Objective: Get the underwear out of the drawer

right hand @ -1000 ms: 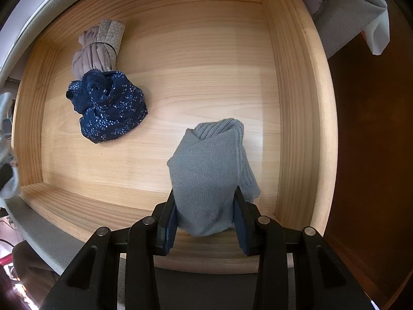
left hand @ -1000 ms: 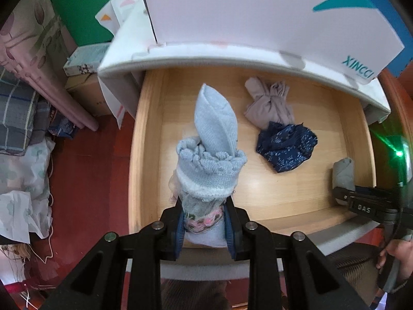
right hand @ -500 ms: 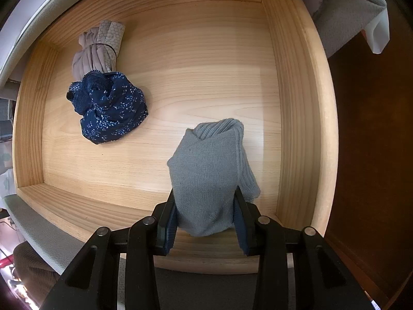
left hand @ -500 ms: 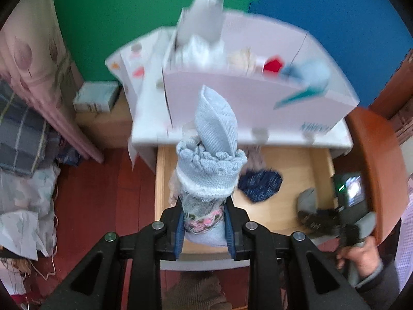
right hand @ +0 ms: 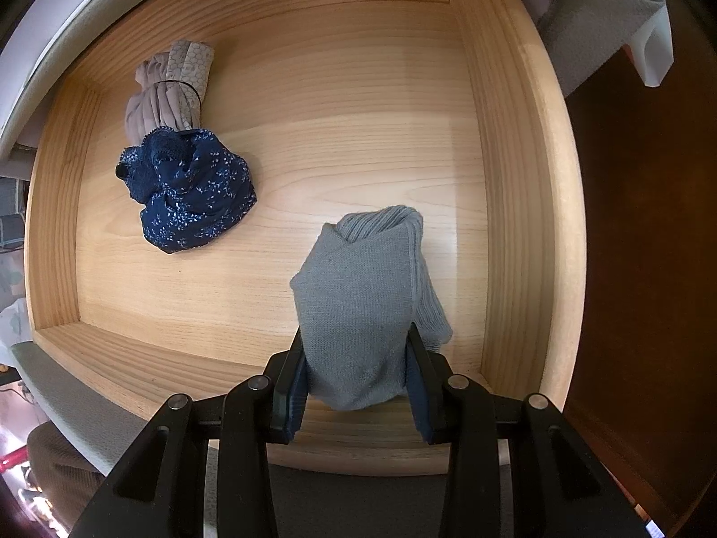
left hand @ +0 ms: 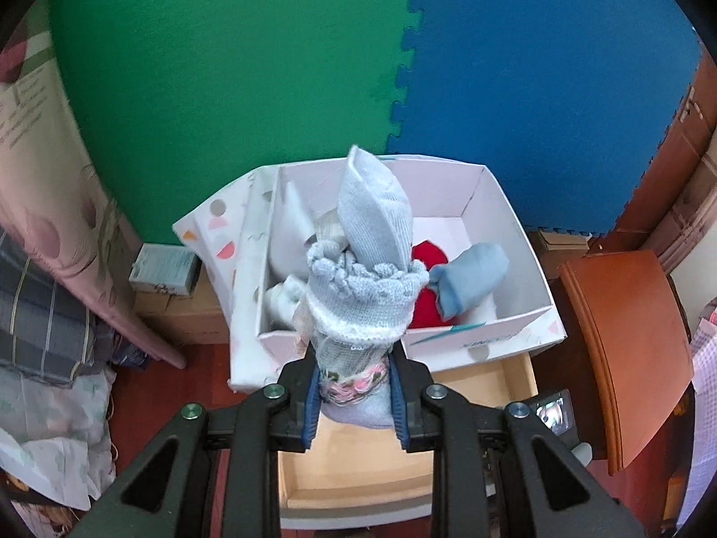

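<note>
Wooden drawer (right hand: 515, 179), navy bundle (right hand: 188, 193) touching beige bundle (right hand: 168, 89), right hand-held gripper (right hand: 356, 385) clenching grey roll (right hand: 358, 305), left hand-held gripper (left hand: 354, 396) clenching pale-blue roll (left hand: 367, 269)

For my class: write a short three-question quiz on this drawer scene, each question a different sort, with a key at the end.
1. True or false: the right gripper is shut on the grey bundle inside the wooden drawer.
2. Which item lies loose on the drawer floor? A) the navy floral bundle B) a red bundle C) a white box
3. Fill in: the left gripper holds the pale blue bundle in front of the white ____.

Key: 1 true; 2 A; 3 box.
</note>
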A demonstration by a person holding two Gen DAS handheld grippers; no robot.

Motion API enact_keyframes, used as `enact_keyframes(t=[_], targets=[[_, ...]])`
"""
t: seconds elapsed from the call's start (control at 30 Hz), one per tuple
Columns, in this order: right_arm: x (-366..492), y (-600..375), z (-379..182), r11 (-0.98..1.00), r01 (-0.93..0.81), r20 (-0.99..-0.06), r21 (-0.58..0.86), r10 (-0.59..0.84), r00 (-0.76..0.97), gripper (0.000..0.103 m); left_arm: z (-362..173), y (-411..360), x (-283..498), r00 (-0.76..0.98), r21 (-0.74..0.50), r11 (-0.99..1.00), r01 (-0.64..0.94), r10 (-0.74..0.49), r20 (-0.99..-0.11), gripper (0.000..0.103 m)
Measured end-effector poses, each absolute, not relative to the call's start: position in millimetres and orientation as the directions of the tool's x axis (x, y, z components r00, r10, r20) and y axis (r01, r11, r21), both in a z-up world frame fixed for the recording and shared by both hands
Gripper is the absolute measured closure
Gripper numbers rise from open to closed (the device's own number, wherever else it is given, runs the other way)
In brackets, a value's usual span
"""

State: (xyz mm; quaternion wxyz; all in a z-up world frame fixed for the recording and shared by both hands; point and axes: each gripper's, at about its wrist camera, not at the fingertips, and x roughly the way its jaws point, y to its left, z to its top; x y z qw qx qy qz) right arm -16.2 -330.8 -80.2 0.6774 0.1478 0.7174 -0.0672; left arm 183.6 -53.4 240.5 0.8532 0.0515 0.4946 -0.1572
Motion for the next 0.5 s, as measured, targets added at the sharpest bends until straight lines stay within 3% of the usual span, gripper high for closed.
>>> enact_keyframes(t=[0.5], targets=[[-20.3,-322.4,-76.9,0.950,0.298,-0.993,0.093,0.109,-0.036,0.068,179.4,-107.5,261.7,0.408,-0.013,0.946,0.325,-0.153,-0.900,0.078]])
